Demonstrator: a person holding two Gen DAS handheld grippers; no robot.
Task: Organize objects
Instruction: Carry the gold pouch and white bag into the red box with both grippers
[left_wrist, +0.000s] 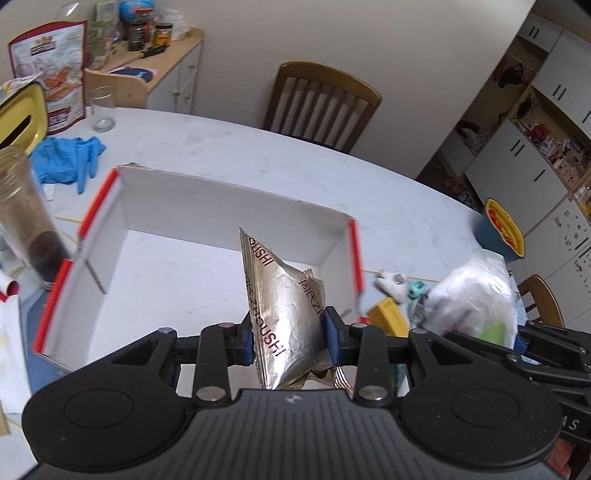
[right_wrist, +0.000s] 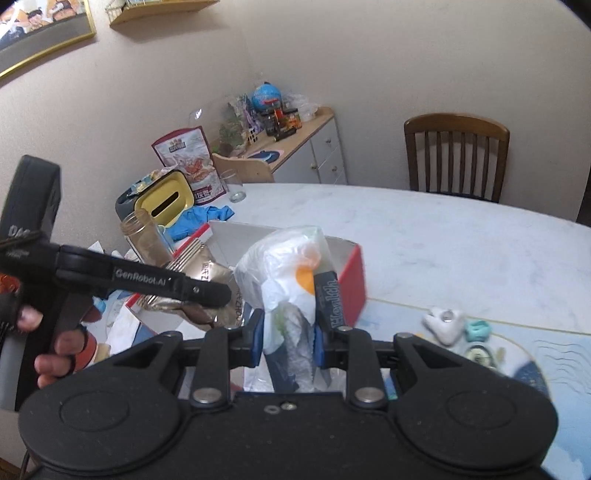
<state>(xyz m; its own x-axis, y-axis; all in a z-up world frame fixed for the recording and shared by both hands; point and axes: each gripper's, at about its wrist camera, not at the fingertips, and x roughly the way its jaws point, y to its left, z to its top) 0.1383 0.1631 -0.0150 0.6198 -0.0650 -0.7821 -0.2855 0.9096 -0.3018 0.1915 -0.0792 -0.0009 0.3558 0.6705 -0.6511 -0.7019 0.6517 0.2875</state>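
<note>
Pinching crinkled foil pouch (left_wrist: 284, 314), filmy plastic bag (right_wrist: 291, 295), white box (left_wrist: 229, 218)

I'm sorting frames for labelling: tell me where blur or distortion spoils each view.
Left wrist view: fisheye bends the table edge; the foil packet in the left tool is sharp, the plastic bag at right smeared. Right wrist view: the red box side is motion-blurred, and the bagged items in the right tool slightly soft.

A home dining room: a white dining table (left_wrist: 258, 147) with wooden chairs (left_wrist: 321, 107), a cluttered sideboard (left_wrist: 177, 59) upper left, white cupboards (left_wrist: 546, 110) at right.
</note>
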